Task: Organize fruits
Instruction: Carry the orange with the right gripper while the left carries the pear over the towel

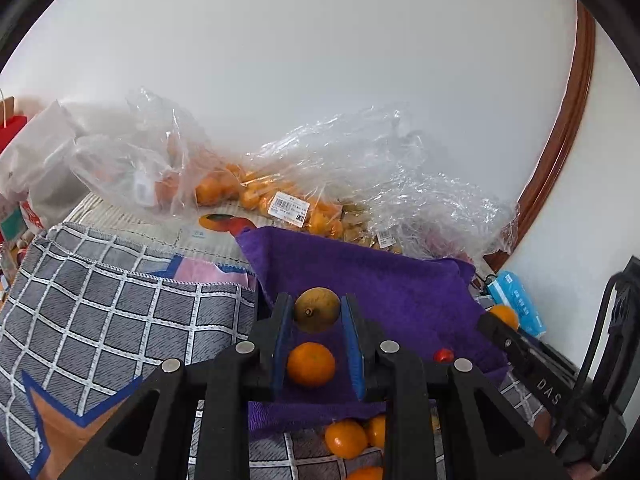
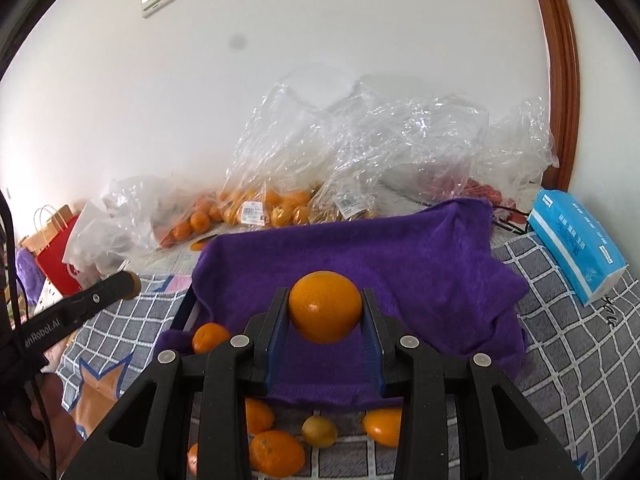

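White wall [image 2: 320,80] backs a surface laid with a grey checked cloth [image 1: 120,304], and a purple towel [image 2: 400,264] is spread over its middle. We see our left gripper [image 1: 317,312] pinching a small yellow-brown fruit [image 1: 317,309] between its blue pads, raised above the towel. Below it, on the towel between the fingers as the left camera sees it, lies 1 tangerine [image 1: 311,364]. A small red fruit [image 1: 443,355] sits on the towel to the right. Our right gripper [image 2: 325,308] clamps an orange [image 2: 325,306] at its tips, also held clear of the towel; its tip with the orange shows at the right edge of the left view. Near the towel's front edge several more citrus fruits [image 2: 276,452] lie on the cloth, with 1 yellowish fruit [image 2: 319,432] among them. Behind the towel, clear plastic bags [image 2: 360,152] are heaped against the wall, some holding bagged tangerines [image 1: 248,192] with price labels. At the right lies a blue tissue pack [image 2: 576,240]; at the far left stands a red paper bag [image 2: 56,256].
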Motion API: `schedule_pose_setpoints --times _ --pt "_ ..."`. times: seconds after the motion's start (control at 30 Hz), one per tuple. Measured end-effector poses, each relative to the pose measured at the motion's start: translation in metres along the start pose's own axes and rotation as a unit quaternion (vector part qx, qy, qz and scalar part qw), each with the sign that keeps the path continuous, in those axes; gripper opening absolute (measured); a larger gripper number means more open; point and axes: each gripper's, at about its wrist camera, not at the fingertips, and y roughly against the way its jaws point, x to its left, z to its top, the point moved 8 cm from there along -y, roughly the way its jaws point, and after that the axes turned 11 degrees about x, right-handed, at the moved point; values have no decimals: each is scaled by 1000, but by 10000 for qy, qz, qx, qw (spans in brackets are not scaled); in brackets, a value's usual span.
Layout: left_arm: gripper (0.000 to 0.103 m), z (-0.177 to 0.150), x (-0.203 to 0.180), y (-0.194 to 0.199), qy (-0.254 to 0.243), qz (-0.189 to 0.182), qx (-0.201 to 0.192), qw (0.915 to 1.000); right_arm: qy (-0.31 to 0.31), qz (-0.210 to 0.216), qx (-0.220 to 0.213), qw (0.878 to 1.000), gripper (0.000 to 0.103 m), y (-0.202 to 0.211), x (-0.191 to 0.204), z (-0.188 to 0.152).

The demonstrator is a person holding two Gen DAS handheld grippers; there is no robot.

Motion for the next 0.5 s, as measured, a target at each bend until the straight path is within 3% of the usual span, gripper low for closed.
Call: schedule_pose_setpoints --times 0.27,0.5 --pt "24 -13 6 -22 47 -118 133 9998 -108 -196 192 9996 35 -33 -21 -15" --pt "24 -17 8 -31 82 -216 255 9994 -256 -133 136 9995 35 -37 -28 -14"
